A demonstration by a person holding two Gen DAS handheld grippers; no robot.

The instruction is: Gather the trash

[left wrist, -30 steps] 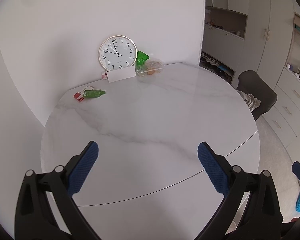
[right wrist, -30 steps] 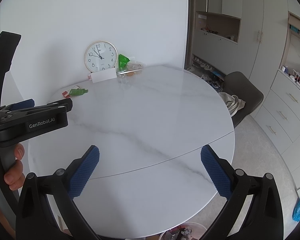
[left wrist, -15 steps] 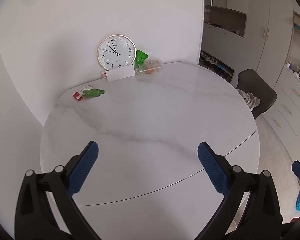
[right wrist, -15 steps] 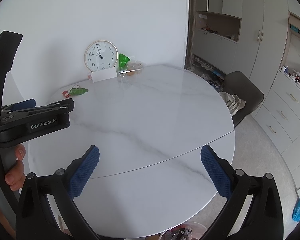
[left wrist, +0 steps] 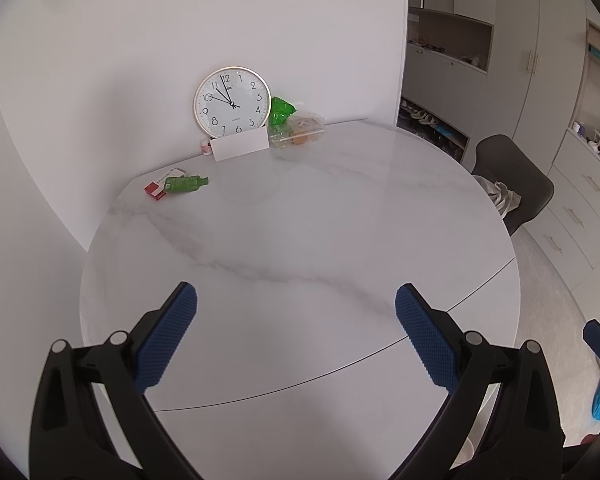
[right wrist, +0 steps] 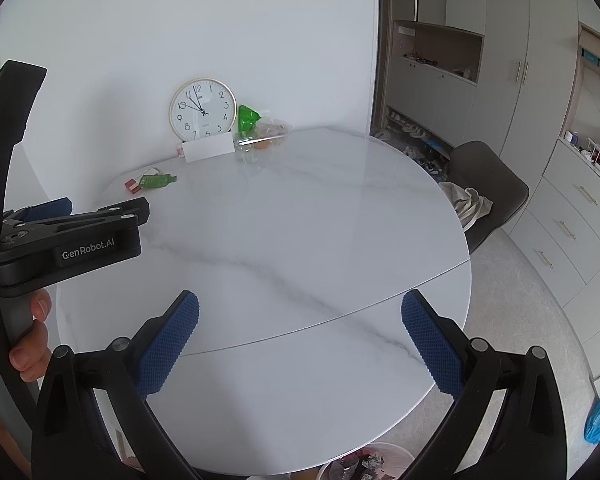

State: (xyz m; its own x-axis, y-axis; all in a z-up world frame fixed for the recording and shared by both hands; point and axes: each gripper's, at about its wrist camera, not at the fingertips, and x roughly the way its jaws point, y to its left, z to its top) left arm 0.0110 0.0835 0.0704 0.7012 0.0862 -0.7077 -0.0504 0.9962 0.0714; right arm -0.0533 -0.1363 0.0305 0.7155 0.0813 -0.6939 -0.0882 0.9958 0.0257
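A round white marble table (left wrist: 300,240) carries trash at its far side. A green wrapper (left wrist: 185,183) lies on a red and white box (left wrist: 156,189) at the far left. A green bag (left wrist: 281,109) and clear plastic packaging (left wrist: 302,133) sit beside the clock. My left gripper (left wrist: 296,332) hovers open over the near part of the table, holding nothing. My right gripper (right wrist: 299,338) is open and empty too, near the front edge. The left gripper's body (right wrist: 72,236) and a hand (right wrist: 30,340) show at the left of the right wrist view. A white bin (right wrist: 366,462) with scraps stands under the table's front edge.
A round wall clock (left wrist: 233,101) leans on the wall behind a white card (left wrist: 241,146). A dark chair (right wrist: 488,188) with a cloth over it stands to the right. Cabinets and drawers (right wrist: 572,220) line the right side. A blue bag (right wrist: 598,420) lies on the floor.
Both views shift only slightly; the left gripper has edged a little to the right in the right wrist view. Nothing on the table has moved.
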